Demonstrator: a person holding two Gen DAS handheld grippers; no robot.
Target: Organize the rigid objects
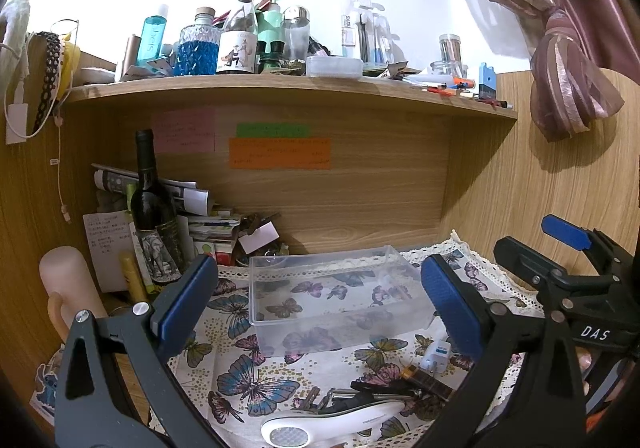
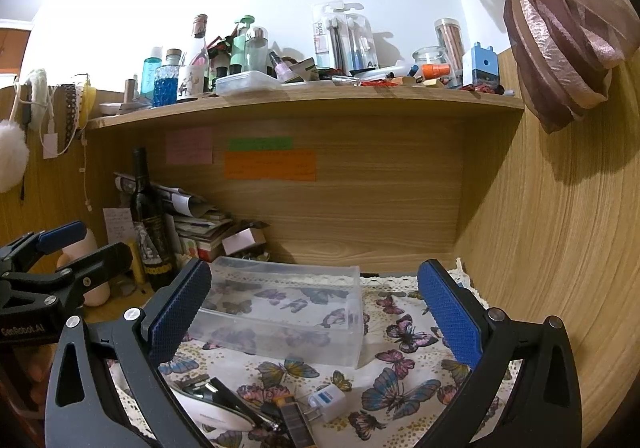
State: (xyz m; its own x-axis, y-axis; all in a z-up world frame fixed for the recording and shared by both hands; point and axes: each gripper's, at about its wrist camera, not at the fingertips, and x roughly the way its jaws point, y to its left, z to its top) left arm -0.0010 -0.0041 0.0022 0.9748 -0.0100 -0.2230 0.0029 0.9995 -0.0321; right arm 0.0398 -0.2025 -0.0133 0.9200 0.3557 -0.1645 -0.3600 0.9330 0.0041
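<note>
Blue-padded jaws of the left gripper (image 1: 316, 312) and right gripper (image 2: 312, 316) stand wide apart, holding nothing. Nearest, a white plug adapter (image 2: 329, 403) and white oval handheld device (image 1: 320, 426) lie on the butterfly-print cloth (image 2: 400, 380); beyond, between the jaws, sits the clear rectangular plastic box (image 1: 336, 296).

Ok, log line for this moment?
left gripper: open, empty | right gripper: open, empty | clear bin: empty | charger plug: on cloth

Left gripper (image 1: 316, 304) and right gripper (image 2: 314, 312): black angular frames, blue textured finger pads (image 1: 188, 304), silver screw heads; white "DAS", "GenRobot.AI" lettering
</note>
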